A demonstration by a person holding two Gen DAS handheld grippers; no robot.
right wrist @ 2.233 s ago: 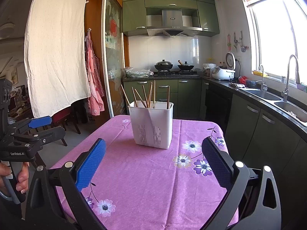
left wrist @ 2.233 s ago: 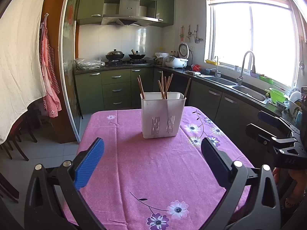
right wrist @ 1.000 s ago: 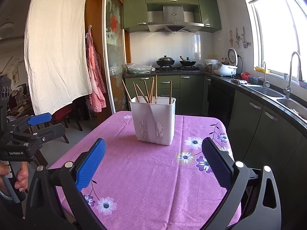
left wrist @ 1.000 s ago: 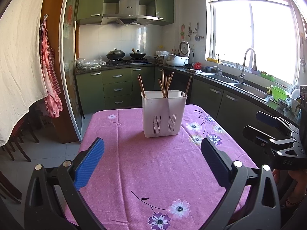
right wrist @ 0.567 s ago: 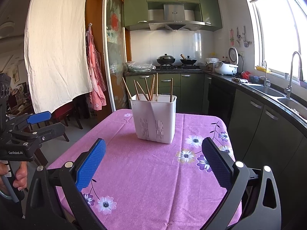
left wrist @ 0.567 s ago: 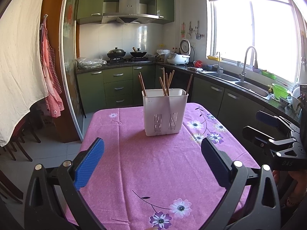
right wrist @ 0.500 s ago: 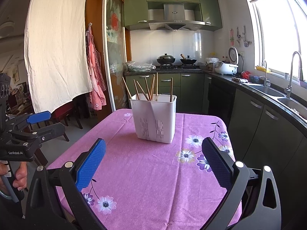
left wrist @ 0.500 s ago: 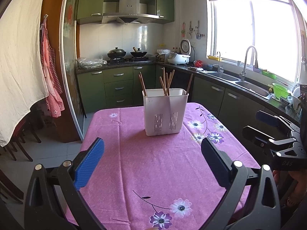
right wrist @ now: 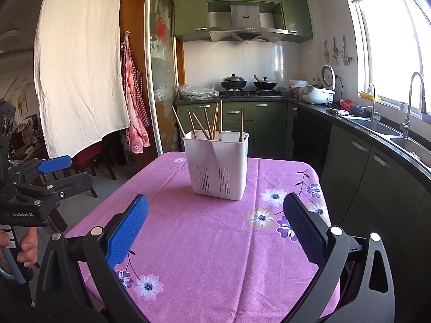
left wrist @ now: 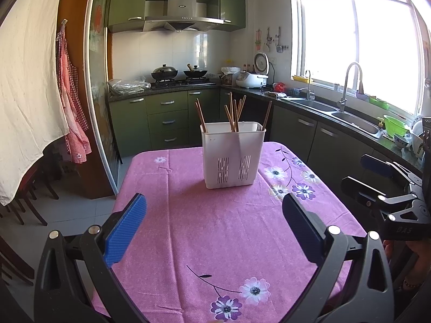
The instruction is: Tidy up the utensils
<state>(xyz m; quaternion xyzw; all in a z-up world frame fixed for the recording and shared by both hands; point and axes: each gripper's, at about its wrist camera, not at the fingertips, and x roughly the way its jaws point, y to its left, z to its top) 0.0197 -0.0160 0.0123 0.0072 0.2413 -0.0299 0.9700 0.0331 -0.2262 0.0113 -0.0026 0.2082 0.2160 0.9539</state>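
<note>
A white slotted utensil holder (left wrist: 233, 154) (right wrist: 218, 164) stands upright near the far end of a table with a pink flowered cloth (left wrist: 215, 228) (right wrist: 204, 231). Several wooden chopsticks (left wrist: 233, 113) (right wrist: 212, 121) stick up out of it, spread over its compartments. My left gripper (left wrist: 212, 226) hangs open above the near half of the table, well short of the holder, with nothing between its blue pads. My right gripper (right wrist: 214, 226) is likewise open and empty, to the right of the left one. Each gripper also shows at the edge of the other's view, as the left gripper (right wrist: 54, 175) and the right gripper (left wrist: 377, 175).
Green kitchen cabinets (left wrist: 167, 118) run behind the table, with a stove and pans (left wrist: 177, 74). A counter with a sink and tap (left wrist: 350, 99) lines the right wall under a window. A white cloth (right wrist: 78, 80) and a red checked apron (right wrist: 133, 102) hang at the left. A hand (right wrist: 25, 247) holds the left gripper's handle.
Both views have drifted slightly, so the holder sits a little higher and farther right in the frame. Both grippers stay open and empty. Nothing on the table has moved.
</note>
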